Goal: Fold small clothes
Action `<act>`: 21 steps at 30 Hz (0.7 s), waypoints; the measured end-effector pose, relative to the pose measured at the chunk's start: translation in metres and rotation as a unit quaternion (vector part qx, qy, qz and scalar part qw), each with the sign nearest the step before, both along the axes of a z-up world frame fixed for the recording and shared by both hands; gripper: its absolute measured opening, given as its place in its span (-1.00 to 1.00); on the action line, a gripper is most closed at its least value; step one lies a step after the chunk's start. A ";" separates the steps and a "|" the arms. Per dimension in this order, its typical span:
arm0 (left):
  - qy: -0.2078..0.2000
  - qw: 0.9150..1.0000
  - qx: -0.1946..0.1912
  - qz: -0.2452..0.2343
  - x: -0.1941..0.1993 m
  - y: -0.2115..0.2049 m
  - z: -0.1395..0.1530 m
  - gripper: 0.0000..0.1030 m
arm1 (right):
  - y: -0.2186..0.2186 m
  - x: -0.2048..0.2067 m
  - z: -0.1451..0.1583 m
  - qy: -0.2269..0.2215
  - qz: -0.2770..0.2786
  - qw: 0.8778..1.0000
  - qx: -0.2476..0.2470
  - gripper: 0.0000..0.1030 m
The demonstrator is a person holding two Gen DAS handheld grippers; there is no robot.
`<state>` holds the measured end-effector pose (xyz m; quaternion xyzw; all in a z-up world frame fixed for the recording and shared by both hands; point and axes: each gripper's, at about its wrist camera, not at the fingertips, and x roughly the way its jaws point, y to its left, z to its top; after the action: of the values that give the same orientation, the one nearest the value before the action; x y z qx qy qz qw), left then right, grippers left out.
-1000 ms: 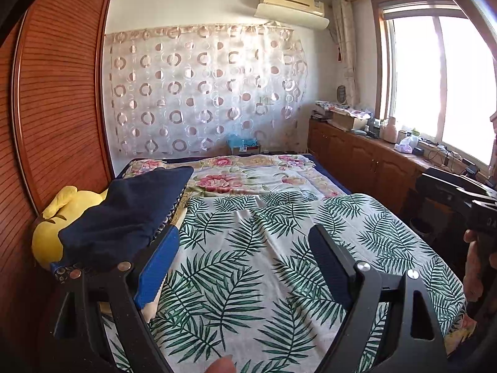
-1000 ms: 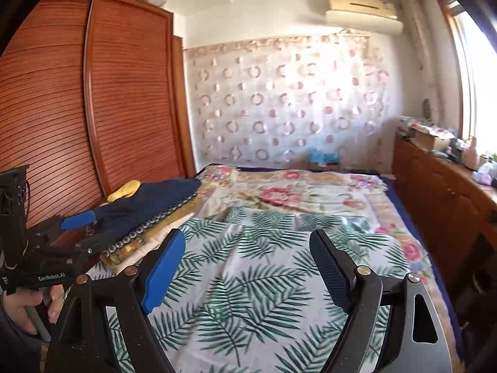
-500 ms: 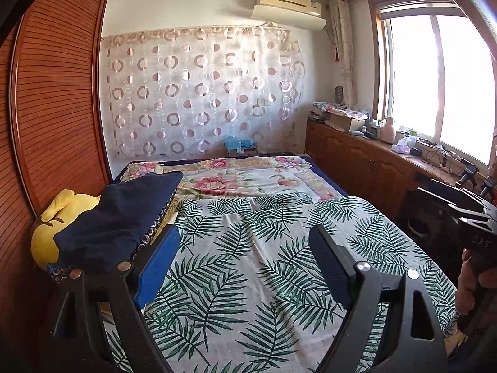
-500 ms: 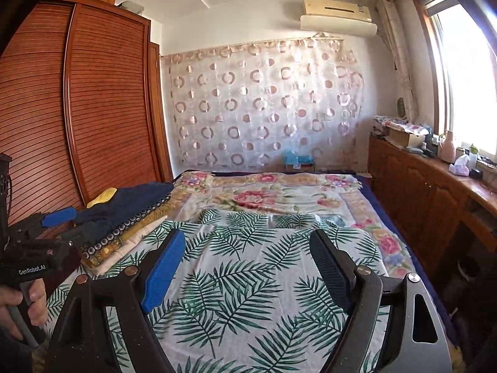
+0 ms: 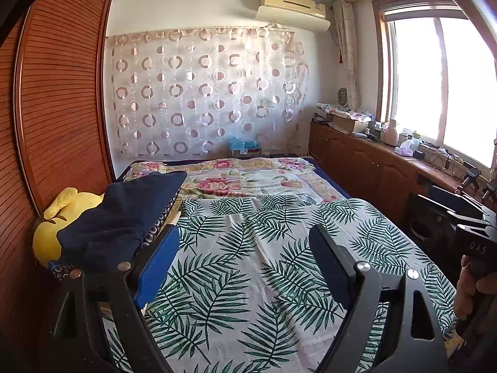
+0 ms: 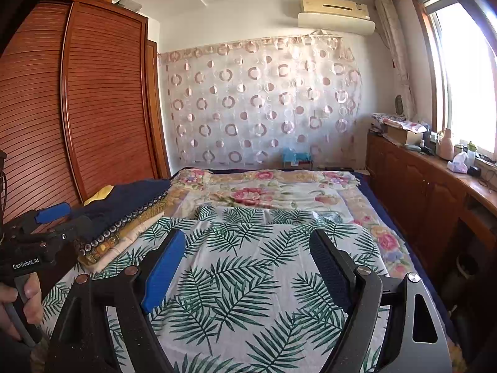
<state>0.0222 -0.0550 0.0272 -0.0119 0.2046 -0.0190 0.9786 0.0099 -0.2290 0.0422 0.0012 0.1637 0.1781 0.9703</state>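
Left wrist view: the left tool (image 5: 245,248) hangs over the bed (image 5: 326,186) with its jaws spread wide and nothing between them.
Left tool fingers: one blue-padded finger (image 5: 158,267) on the left of the picture, one dark finger (image 5: 329,267) on the right, both above the palm-leaf sheet (image 5: 248,264).
Right wrist view: the right tool (image 6: 247,251) also stands wide open and empty over the same sheet (image 6: 248,279).
Each tool seen from the other: the right tool shows at the right edge of the left view (image 5: 466,227), held by a hand (image 5: 472,289); the left tool shows at the left edge of the right view (image 6: 56,217), held by a hand (image 6: 18,298).
Clothes: a dark navy garment (image 5: 124,214) lies on top of a stack of folded cloth (image 6: 124,239) at the left side of the bed, beside the wardrobe (image 5: 56,108).
Stack and left tool: in the left view the blue finger sits just in front of the stack's edge; whether it touches cannot be told.
Plush toy: a yellow plush toy (image 5: 59,220) lies against the stack, partly under the navy garment.
Bed covers: a floral blanket (image 5: 242,177) covers the far half, the palm-leaf sheet the near half.
Room: a circle-patterned curtain (image 5: 202,93) hangs on the far wall, an air conditioner (image 5: 292,9) above it, a window (image 5: 441,87) over a wooden cabinet (image 5: 372,168) on the right.
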 end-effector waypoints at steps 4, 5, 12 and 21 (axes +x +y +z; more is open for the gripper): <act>-0.001 1.000 -0.002 0.000 -0.001 0.001 0.001 0.67 | -0.003 0.000 0.002 -0.001 0.001 1.000 0.001 0.63; -0.002 1.000 -0.002 0.000 -0.002 0.001 0.001 0.67 | -0.003 0.000 0.003 -0.001 0.001 1.000 0.001 0.63; -0.003 1.000 -0.001 0.002 -0.004 -0.001 0.002 0.67 | -0.006 0.000 0.004 -0.003 0.003 1.000 0.001 0.63; -0.006 1.000 0.002 0.004 -0.005 -0.002 0.003 0.67 | -0.010 0.002 0.003 -0.002 0.006 1.000 0.002 0.63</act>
<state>0.0167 -0.0568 0.0301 -0.0108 0.1991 -0.0147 0.9798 0.0123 -0.2393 0.0452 0.0015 0.1618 0.1839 0.9695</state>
